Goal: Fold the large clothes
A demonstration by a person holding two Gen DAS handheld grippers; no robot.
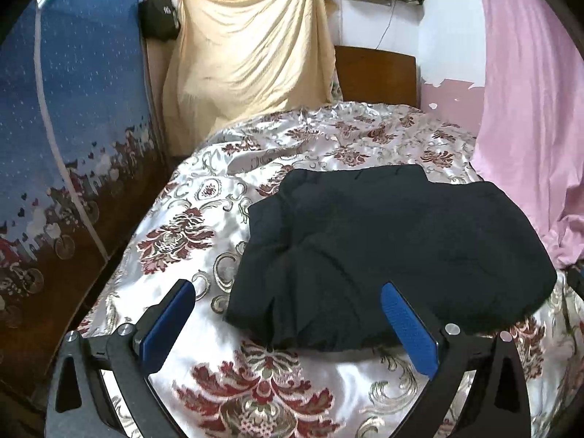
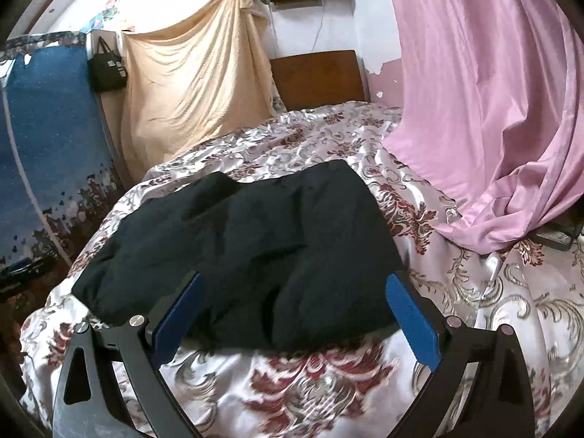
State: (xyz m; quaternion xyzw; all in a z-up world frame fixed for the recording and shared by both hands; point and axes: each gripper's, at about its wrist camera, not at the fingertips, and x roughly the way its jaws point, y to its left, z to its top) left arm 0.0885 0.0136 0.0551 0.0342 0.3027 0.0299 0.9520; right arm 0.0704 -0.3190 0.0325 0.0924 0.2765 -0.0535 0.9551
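A black garment (image 1: 394, 248) lies folded in a thick, rumpled bundle on the floral satin bedspread (image 1: 204, 226). It also shows in the right wrist view (image 2: 255, 233). My left gripper (image 1: 288, 288) is open and empty, held just above the bundle's near left edge, its blue pads (image 1: 408, 328) wide apart. My right gripper (image 2: 294, 281) is open and empty, held over the bundle's near edge, one blue pad (image 2: 410, 317) by its right corner.
A pink sheet (image 2: 492, 109) hangs on the right and drapes onto the bed. A beige cloth (image 1: 248, 54) hangs at the back beside a wooden headboard (image 1: 376, 73). A blue patterned panel (image 1: 73, 109) stands along the left. A black bag (image 1: 158, 18) hangs there.
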